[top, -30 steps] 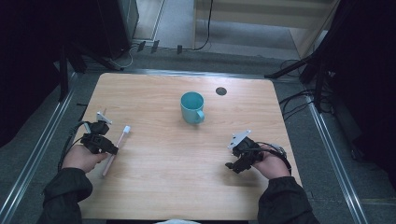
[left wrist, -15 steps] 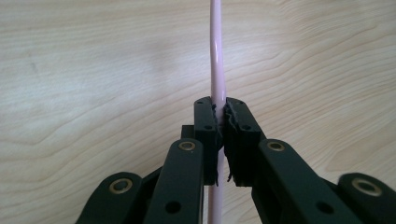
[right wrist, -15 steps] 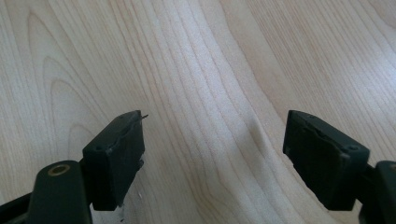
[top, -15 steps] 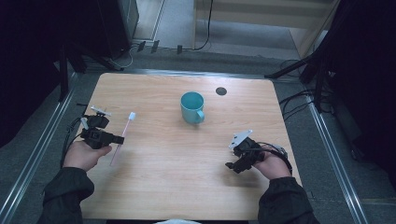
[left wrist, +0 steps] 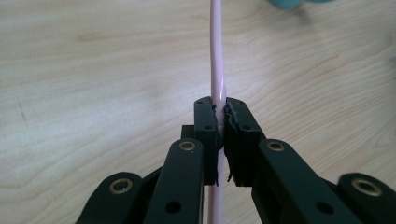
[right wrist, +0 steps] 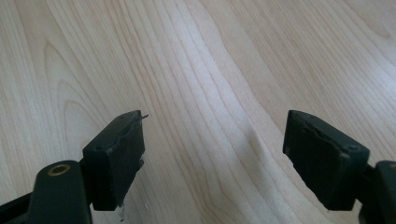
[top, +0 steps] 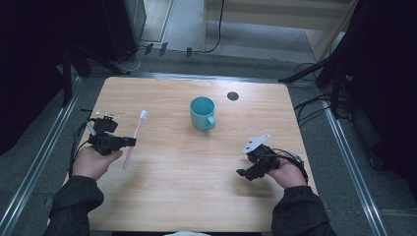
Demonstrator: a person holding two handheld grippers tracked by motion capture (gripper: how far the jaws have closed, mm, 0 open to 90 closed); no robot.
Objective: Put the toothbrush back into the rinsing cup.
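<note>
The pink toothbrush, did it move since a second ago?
Yes. The pink toothbrush, clamped in the left gripper, came up off the table and its white head swung farther from the person, a little nearer the teal cup.

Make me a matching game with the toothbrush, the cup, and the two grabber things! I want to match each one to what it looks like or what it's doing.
Things:
1. toothbrush
2. mug
3. left gripper
4. right gripper

Descriptions:
A. teal, standing upright near the table's middle
B. jaws wide apart, nothing between them
C. pink handle with a white head
D. jaws clamped on a thin handle

Pairs: 1-C, 2-A, 3-D, 4-B
</note>
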